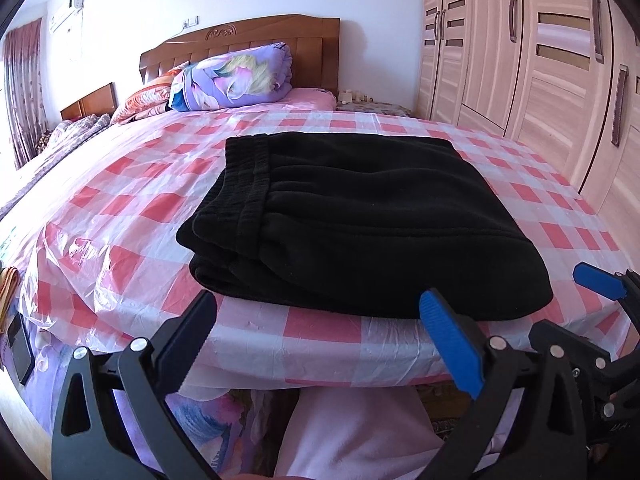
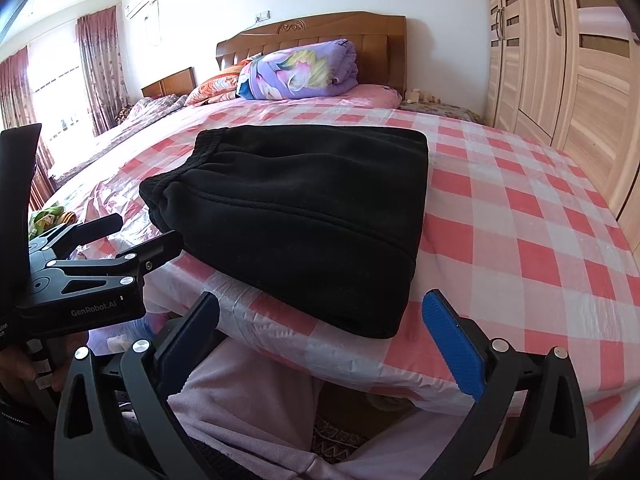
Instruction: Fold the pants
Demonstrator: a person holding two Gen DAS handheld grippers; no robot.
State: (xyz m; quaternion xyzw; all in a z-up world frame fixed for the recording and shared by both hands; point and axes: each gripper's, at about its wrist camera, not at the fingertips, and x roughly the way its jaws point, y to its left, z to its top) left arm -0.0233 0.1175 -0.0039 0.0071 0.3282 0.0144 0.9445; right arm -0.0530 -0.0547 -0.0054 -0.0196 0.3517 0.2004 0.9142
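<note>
wardrobe (image 1: 560, 60) cut by right edge, small items on nightstand (image 1: 354, 96) too tiny to identify, right gripper (image 1: 600, 280) partly out of frame, pants (image 1: 352, 216) inner folds hidden

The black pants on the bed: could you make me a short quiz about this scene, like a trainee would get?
1. True or false: the black pants lie folded into a compact stack on the checked sheet.
2. Multiple choice: the fingers of the left gripper and the right gripper are (a) shut on the pants, (b) open and holding nothing, (c) out of view.
3. Fill in: the elastic waistband sits at the pants' ____ side in both views.

Key:
1. True.
2. b; both grippers are open at the near edge of the bed, gripping no cloth.
3. Left.
</note>
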